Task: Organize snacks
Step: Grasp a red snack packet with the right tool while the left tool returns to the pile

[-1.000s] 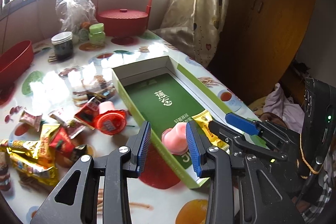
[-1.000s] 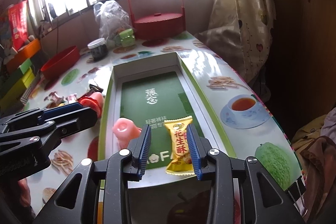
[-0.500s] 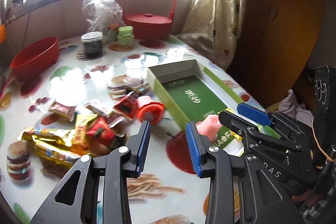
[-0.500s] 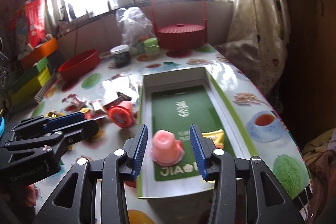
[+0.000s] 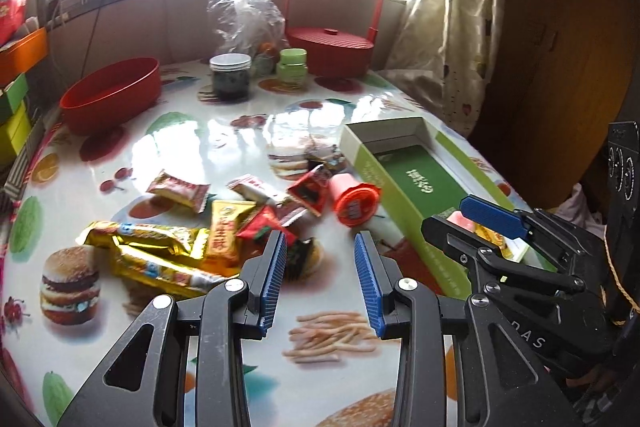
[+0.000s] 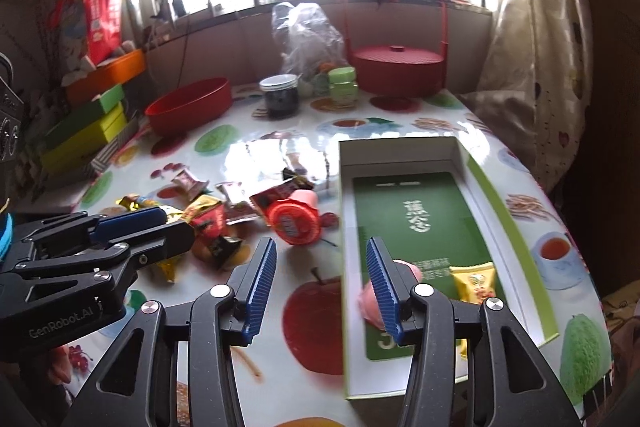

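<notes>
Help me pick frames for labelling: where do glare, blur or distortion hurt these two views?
Left wrist view: window glare whitens the tablecloth beyond the snack pile; fisheye bends the edges. Right wrist view: windows blown out, glare patch mid-table, pink jelly cup in the green box smeared beside the right gripper.

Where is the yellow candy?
In the right wrist view, the yellow candy lies inside the green box, at its near end, right of the pink jelly cup.

Glossy printed tablecloth (image 5: 192, 147), shiny foil wrappers (image 5: 148, 251), matt cardboard box (image 6: 404, 163).
</notes>
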